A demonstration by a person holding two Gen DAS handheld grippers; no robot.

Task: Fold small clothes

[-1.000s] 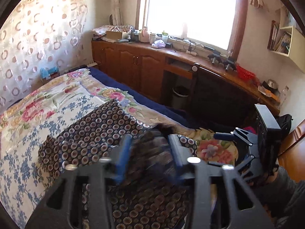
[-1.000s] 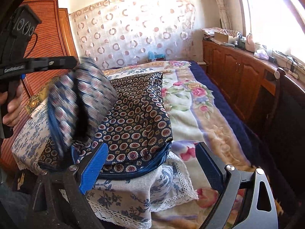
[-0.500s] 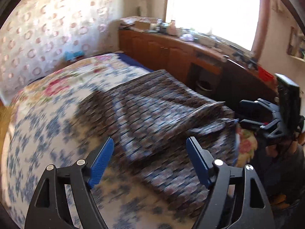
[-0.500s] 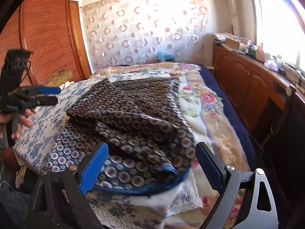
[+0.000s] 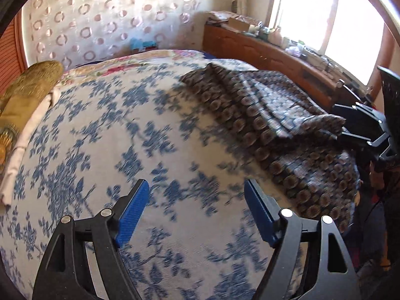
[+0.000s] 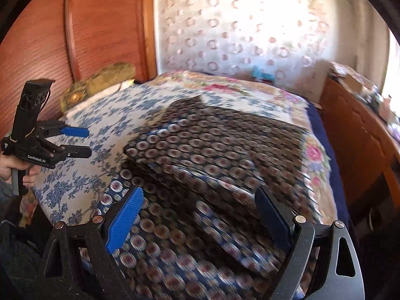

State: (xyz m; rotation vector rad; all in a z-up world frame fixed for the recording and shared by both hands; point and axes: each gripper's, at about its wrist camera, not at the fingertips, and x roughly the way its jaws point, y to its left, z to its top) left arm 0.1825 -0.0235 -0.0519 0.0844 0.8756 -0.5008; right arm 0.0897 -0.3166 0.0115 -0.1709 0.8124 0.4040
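Lying folded on the bed point(image 5: 105, 125), the garment point(image 5: 275, 125) fills the right of the left view and the centre of the right view. Left gripper point(image 5: 196, 212) and right gripper point(image 6: 198, 212) both have fingers apart, holding nothing.

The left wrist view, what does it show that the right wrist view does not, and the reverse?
Only the left wrist view shows the bright window and the right gripper at the cloth's edge. Only the right wrist view shows the wooden wardrobe and the left gripper, open over the blue floral bedspread. Both show the dark patterned garment, the gold cushion and the circle-patterned curtain.
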